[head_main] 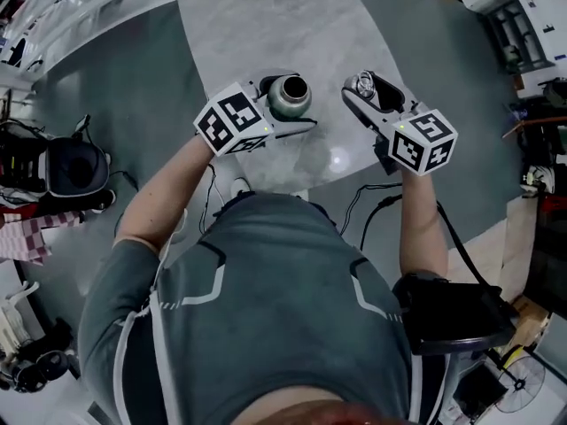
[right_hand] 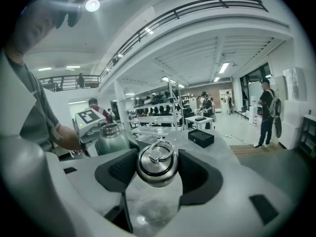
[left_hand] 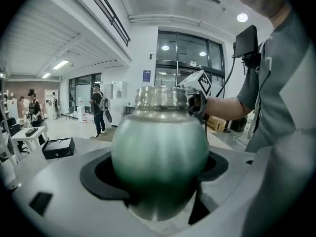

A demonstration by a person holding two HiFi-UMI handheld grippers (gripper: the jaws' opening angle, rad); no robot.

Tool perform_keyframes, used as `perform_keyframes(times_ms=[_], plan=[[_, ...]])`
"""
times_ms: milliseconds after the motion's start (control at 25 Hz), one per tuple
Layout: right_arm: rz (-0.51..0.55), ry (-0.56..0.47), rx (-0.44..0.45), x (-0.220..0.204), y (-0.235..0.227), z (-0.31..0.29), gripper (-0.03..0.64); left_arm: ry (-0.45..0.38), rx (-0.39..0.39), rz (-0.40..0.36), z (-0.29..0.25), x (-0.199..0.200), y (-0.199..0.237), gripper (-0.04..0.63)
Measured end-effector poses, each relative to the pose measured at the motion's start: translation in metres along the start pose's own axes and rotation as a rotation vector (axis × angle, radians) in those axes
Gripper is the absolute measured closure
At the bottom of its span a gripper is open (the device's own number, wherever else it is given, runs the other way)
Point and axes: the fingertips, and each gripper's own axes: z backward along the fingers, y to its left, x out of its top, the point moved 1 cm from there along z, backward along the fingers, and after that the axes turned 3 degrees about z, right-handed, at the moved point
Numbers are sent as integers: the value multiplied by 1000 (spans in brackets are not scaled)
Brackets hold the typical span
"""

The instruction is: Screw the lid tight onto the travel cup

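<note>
Travel cup upright, mouth upward

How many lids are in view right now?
1. The lid is held by the right gripper, ring up; the travel cup in the left gripper is uncapped. None else visible.

The travel cup sits mouth up between the jaws of the left claw, over the near end of the tabletop. To its right and apart from it, the lid sits between the jaws of the right claw, also over that near end. Both claws point away from the person, whose torso is just before the tabletop's near edge. A box lies on the tabletop's far part, beyond cup and lid.
</note>
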Motion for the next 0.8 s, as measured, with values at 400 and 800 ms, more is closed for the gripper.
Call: perform_keyframes(times_ms=[400, 800], plan=[[143, -68, 349, 89, 75, 1, 341, 51, -146, -19, 9, 26, -18, 190], [315, -17, 547, 96, 118, 0, 341, 120, -126, -5, 6, 27, -27, 190]])
